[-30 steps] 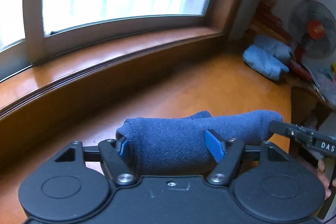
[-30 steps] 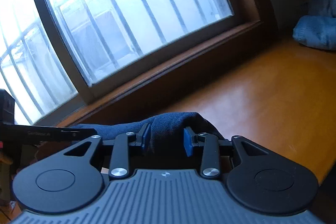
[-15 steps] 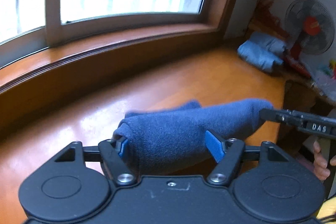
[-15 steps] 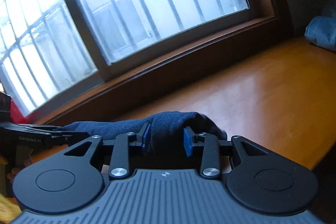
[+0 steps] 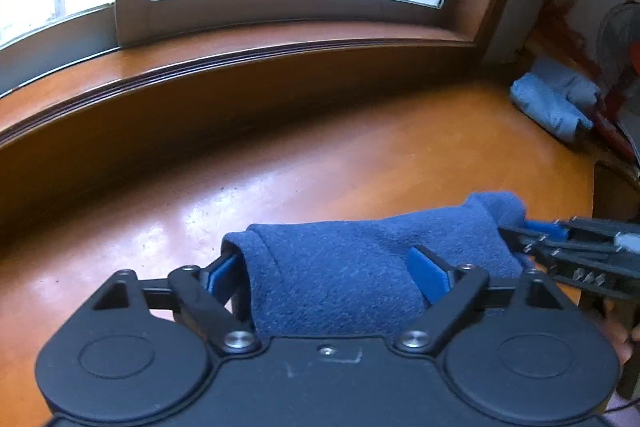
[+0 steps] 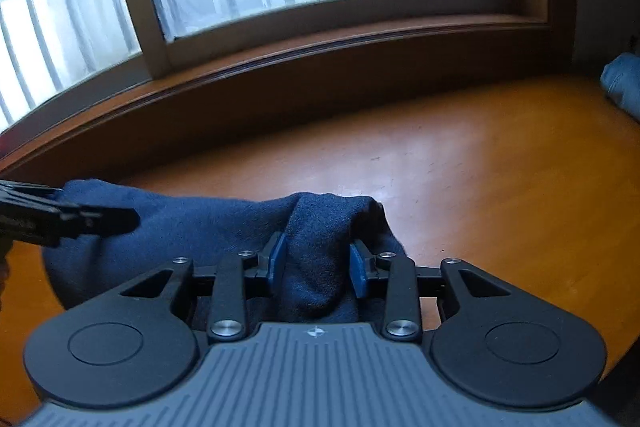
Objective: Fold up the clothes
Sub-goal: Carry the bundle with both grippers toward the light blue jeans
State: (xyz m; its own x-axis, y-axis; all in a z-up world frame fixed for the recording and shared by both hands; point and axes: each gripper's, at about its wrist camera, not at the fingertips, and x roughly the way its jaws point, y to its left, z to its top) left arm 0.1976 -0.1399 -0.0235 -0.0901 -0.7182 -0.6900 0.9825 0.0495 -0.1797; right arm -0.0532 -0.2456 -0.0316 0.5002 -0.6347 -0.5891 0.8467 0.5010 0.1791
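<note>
A dark blue fleece cloth [image 5: 340, 287], rolled into a thick bundle, stretches between both grippers low over the orange wooden table [image 5: 320, 167]. My left gripper [image 5: 322, 259] straddles one end with its jaws opening. Its left pad stands off the cloth edge, and the right pad only lies against the fabric. In the right wrist view the cloth [image 6: 192, 227] bunches between the blue pads of my right gripper [image 6: 316, 255], which is shut on it. The right gripper [image 5: 520, 231] shows at the cloth's far end in the left wrist view. The left gripper [image 6: 120, 219] reaches in from the left edge.
A pile of light blue folded clothes [image 5: 552, 103] lies at the table's far right, also seen as the pile [image 6: 624, 87] from the right wrist. A fan [image 5: 624, 39] stands behind it. The dark wooden window sill [image 5: 240, 55] runs along the back. The table edge drops off at right.
The left jaws have spread wider, and their left pad has come off the cloth. Both grippers have sunk toward the table with the cloth, and the right one has rolled.
</note>
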